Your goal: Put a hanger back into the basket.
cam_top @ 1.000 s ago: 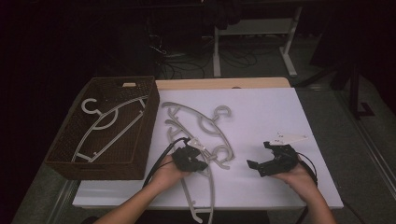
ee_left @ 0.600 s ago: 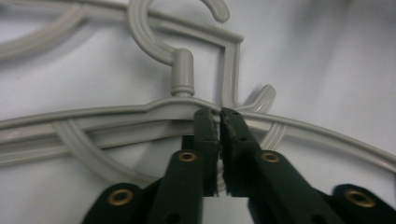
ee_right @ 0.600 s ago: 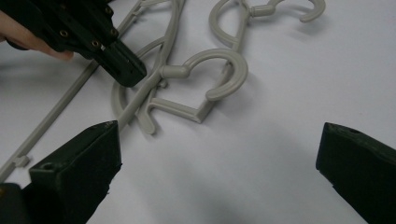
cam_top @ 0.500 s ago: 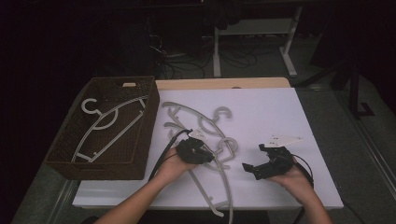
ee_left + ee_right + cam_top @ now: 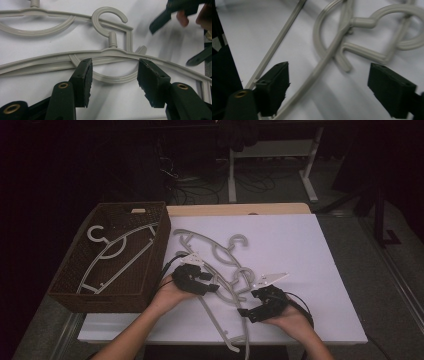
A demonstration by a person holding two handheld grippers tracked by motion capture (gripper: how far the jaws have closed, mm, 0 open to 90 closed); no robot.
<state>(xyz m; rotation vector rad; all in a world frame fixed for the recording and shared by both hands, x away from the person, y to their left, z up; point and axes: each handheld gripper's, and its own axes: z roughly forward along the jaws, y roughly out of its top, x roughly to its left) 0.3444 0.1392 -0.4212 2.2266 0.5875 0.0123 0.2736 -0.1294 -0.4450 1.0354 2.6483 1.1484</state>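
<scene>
Several grey plastic hangers lie tangled on the white table [image 5: 310, 270]. My left gripper [image 5: 210, 283] hovers over the nearest hanger [image 5: 220, 320], whose long arm runs toward the front edge. In the left gripper view its jaws [image 5: 113, 83] have just been opening and stand apart. The hanger's curved bar [image 5: 112, 53] lies past the pads [image 5: 86, 82], which do not press on it. My right gripper [image 5: 248, 302] sits at the right of the pile, jaws just closing but still wide [image 5: 328, 87]. A hanger arm [image 5: 312, 75] runs between them, untouched.
A dark wicker basket [image 5: 150, 265] stands at the table's left with one hanger [image 5: 117, 250] inside. Another hanger [image 5: 210, 245] lies farther back beside the basket. Bare white table stretches to the right and back. Both forearms come in from the front edge.
My left gripper has let go of the near hanger and risen a little. My right gripper has slid left to the pile, narrowing its jaws. The near hanger's long arm has swung right.
</scene>
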